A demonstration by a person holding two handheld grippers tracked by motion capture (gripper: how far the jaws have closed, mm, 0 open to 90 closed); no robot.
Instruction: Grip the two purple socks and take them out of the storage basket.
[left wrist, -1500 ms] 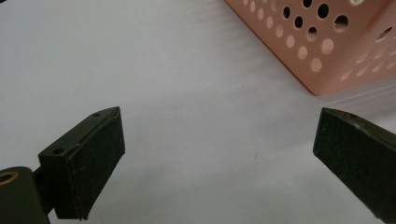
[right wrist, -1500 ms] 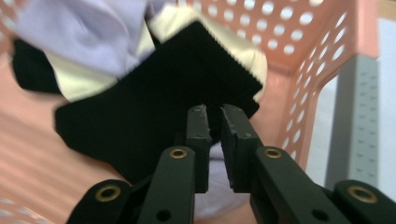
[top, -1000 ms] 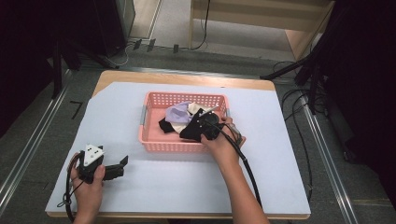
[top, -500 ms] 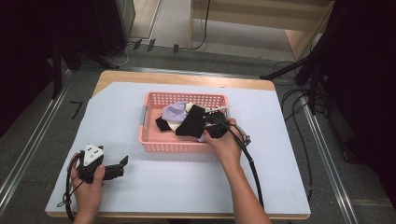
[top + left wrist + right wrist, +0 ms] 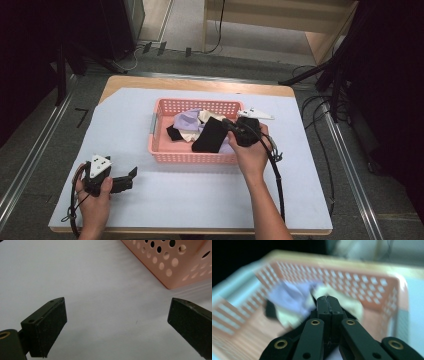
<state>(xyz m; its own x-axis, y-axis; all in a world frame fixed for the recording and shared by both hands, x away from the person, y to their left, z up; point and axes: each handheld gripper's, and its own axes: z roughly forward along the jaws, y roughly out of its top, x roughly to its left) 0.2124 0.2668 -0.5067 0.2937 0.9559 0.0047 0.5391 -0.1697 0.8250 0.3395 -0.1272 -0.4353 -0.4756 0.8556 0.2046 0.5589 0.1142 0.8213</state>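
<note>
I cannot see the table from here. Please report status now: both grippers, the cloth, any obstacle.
Right gripper shut on black cloth, over pink basket. Left gripper open, on table, holding nothing. Other cloths lie beside it in the basket.

One pink basket (image 5: pixel 190 156), two black cloths (image 5: pixel 210 136), one lilac cloth (image 5: pixel 187 120), one cream cloth (image 5: pixel 186 135).
</note>
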